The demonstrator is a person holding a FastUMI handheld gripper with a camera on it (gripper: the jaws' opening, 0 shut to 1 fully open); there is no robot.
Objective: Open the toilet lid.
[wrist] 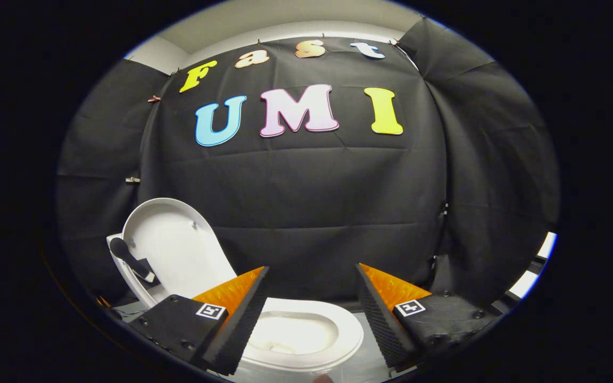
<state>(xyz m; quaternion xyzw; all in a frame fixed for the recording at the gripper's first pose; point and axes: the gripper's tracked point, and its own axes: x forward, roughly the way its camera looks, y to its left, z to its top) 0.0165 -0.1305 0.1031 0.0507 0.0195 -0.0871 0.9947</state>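
Lid: the white oval plastic toilet lid point(179, 250) stands raised, tilted back beyond the left finger.
Bowl: the white ceramic toilet bowl point(306, 332) lies between the fingers.
Gripper: the orange-and-black gripper point(312, 314) is spread wide, gripping nothing.
Room: creased black cloth wall point(312, 197), pale ceiling point(285, 18) above.

Glossy smooth white plastic toilet lid point(176, 250) and seat point(333, 324); tool point(309, 319) fingers point(242, 324) spread, pads matt, black, ribbed.

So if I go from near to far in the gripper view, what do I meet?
The open tongs holding nothing → the white toilet bowl between them → the raised toilet lid standing up beyond the left finger → the black cloth wall.
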